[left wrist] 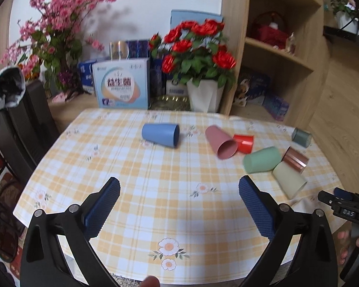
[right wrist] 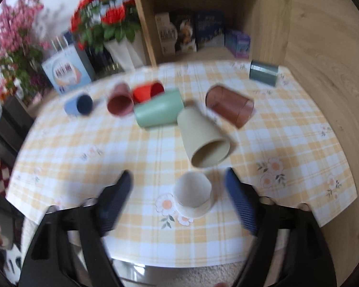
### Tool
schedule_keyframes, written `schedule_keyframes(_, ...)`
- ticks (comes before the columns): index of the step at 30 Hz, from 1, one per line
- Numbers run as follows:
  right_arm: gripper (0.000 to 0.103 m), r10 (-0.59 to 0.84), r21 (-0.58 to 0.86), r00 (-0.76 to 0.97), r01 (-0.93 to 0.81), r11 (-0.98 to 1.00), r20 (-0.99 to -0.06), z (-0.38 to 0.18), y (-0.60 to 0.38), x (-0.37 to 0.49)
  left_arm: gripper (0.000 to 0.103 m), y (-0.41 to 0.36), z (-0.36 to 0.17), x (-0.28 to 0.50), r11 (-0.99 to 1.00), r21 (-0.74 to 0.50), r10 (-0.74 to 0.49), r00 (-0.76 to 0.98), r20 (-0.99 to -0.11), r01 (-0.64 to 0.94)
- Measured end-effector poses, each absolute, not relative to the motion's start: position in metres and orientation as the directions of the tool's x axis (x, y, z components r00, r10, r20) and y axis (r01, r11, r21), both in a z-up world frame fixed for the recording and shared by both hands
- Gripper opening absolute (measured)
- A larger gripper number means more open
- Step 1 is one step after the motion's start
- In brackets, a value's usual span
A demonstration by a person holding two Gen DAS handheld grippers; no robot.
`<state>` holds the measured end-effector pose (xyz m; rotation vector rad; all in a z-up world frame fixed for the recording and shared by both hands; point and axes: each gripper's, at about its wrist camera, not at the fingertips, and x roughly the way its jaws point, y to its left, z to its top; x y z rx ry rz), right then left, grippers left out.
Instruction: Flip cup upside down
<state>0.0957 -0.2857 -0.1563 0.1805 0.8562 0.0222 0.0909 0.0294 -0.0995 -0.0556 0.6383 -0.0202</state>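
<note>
Left gripper point(left wrist: 179, 190): we carry black plastic arms with triangular cut-outs, one each side.
Left fingers point(left wrist: 103, 209): our pads are dark blue with a fine ribbed texture.
Left screws point(left wrist: 73, 208): round silver heads, two on each arm, just behind the pads.
Right gripper point(right wrist: 178, 186): same black frame and blue ribbed pads, blurred.
Right hand point(left wrist: 351, 244): bare skin, our fingers seen beside the black handle marked "DAS".

Seven cups lie on their sides on the table point(left wrist: 131, 203). Taking the flowerpot point(left wrist: 204, 94) behind the table as landmark: one cup point(left wrist: 160, 135) lies before it to the left, a touching pair point(left wrist: 221, 141) before it to the right, and a cluster point(left wrist: 275, 165) farther right. An upturned cup point(right wrist: 192, 192) stands nearest the front edge.
</note>
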Motion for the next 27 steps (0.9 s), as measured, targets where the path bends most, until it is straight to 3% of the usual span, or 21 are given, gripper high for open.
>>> schedule_keyframes(15,0.089,0.091,0.131,0.771,-0.010,0.991,-0.630,-0.050,-0.276,0.045,0.097,-0.017,-0.010,0.039,0.996,0.070,-0.023,0.904,-0.427,0.059)
schedule_keyframes(27,0.089,0.087,0.113,0.833,-0.029,0.993,-0.547,0.000,-0.268,0.015,0.097,-0.017,0.023,0.012,0.993,0.008,-0.103,0.917,-0.386,0.115)
